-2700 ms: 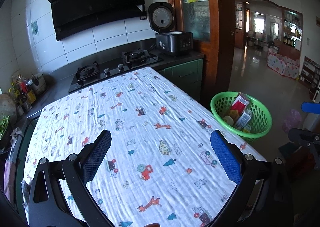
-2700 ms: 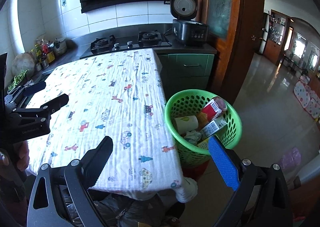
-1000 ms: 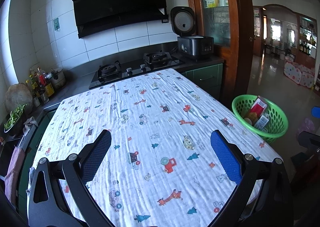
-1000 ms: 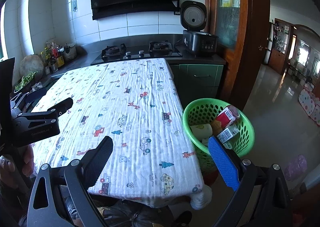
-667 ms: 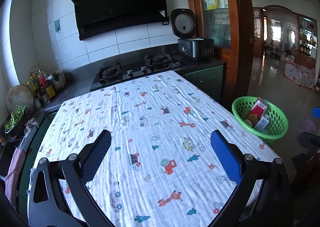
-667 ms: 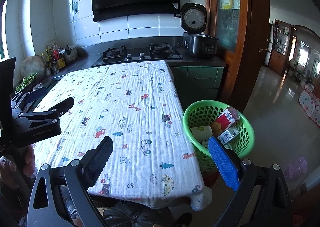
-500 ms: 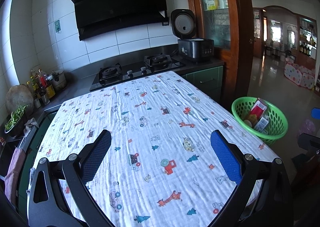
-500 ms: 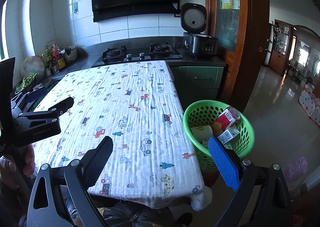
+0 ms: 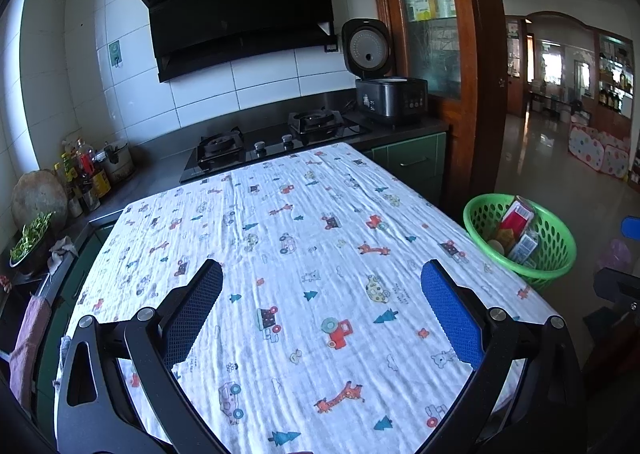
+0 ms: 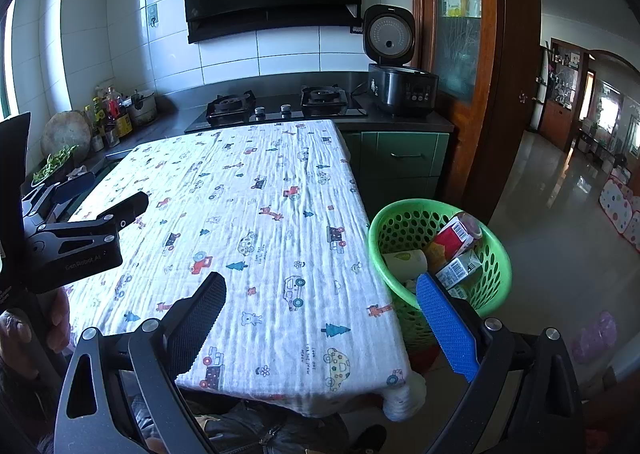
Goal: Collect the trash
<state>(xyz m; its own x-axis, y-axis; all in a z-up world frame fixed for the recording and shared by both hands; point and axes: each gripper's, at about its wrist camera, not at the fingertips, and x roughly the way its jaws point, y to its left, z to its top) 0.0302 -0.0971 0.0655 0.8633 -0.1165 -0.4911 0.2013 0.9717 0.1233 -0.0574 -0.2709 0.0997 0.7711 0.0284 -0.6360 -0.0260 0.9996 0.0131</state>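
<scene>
1. Left gripper (image 9: pixel 322 284): black frame, blue ribbed pads, jaws spread wide with nothing between them. It hangs over the near half of the table and points across it toward the stove. In the right wrist view it sits at the far left (image 10: pixel 116 199), held by a hand (image 10: pixel 30 328) at the table's left side.

2. Table cloth (image 9: pixel 304 238): white crinkled cotton printed with small cars, giraffes and trees, covering the whole top and hanging over the near edge. No loose trash on it that I can see.

3. Right gripper (image 10: pixel 320 304): same build, jaws also wide apart and empty. It hovers at the table's near right corner, one pad over the cloth, the blue pad overlapping the basket in this view.

4. Green perforated plastic basket (image 10: pixel 404 221): stands on the floor just off the table's right edge, below the level of the top. Inside lie a red-and-white carton (image 10: pixel 454 236), tilted with its long axis leaning up to the right, a barcoded white carton (image 10: pixel 460 268) and a pale paper cup (image 10: pixel 402 260) on its side. So the trash lies right and down from both grippers; the right one is plainly nearer, the left well apart from it.

5. My reading: collection looks done or nearly so; any further move would belong to the right hand.

6. Room: black gas hob (image 9: pixel 276 139), dark range hood, open rice cooker (image 9: pixel 390 93), wooden door frame, shiny tiled floor running off to the right.
</scene>
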